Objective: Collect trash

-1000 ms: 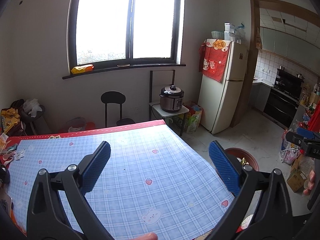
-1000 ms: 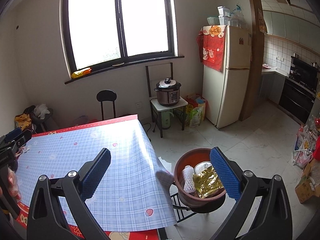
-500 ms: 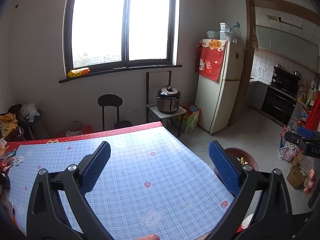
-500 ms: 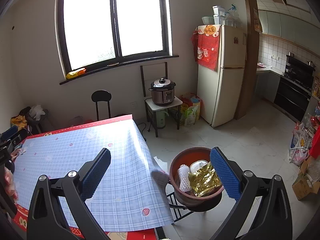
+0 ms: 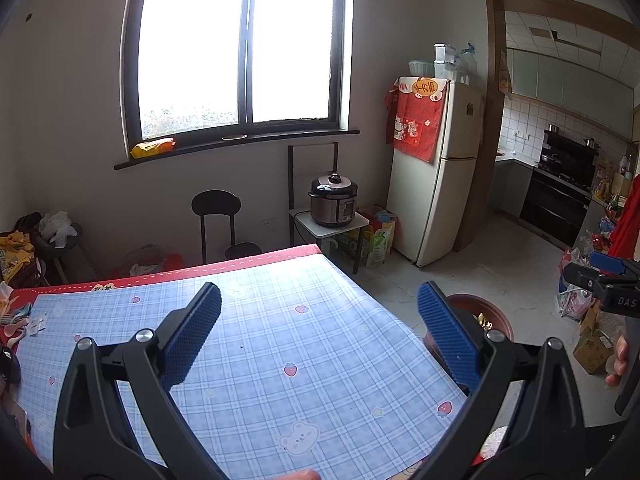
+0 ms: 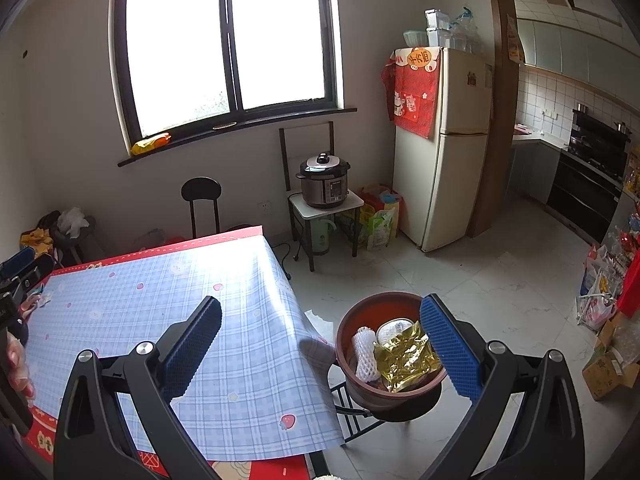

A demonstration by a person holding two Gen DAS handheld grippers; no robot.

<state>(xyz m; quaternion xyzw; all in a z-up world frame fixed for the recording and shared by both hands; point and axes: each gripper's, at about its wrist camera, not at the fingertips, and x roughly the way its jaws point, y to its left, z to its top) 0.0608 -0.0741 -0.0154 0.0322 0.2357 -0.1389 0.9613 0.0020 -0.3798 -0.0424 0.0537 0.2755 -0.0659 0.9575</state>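
Right gripper, "DAS" lettering on body

Standing just right of the table, off its near corner: a bin on a stool. Lying in the bin: foam netting at left, a foil wrapper at right, a lidded tub behind. Sitting beyond the table, under the window: a chair, then a pressure cooker on a side table, then a refrigerator rightmost.
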